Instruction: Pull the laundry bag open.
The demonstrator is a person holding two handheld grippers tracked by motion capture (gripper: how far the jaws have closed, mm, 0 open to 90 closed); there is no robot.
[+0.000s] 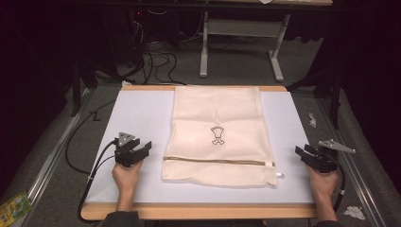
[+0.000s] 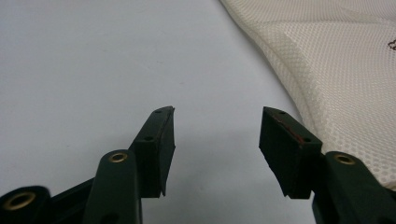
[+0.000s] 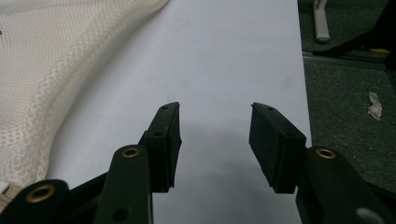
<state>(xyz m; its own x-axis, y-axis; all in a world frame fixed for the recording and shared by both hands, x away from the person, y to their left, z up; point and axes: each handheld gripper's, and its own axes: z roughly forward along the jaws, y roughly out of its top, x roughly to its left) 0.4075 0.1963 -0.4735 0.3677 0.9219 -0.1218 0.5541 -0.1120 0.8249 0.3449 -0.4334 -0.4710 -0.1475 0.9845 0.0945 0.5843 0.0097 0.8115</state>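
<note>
A cream mesh laundry bag [image 1: 217, 135] lies flat in the middle of the white table top [image 1: 142, 113], with a small dark emblem on it and a brown zipper [image 1: 217, 161] running across near its front end. My left gripper [image 1: 143, 149] rests on the table left of the bag, open, with nothing between its jaws. In the left gripper view the left gripper [image 2: 217, 128] points past the bag [image 2: 336, 70], whose edge lies at the right. My right gripper [image 1: 302, 153] stands open to the right of the bag. In its own view the right gripper [image 3: 215, 126] is empty, the bag [image 3: 51, 60] at the left.
The table has a wooden rim [image 1: 203, 211] at the front. Cables [image 1: 90, 165] trail off its left side. A grey stand [image 1: 241, 42] is behind the table on the carpet. Scraps of paper [image 1: 353, 212] lie on the floor at the right, a green packet [image 1: 12, 208] at the left.
</note>
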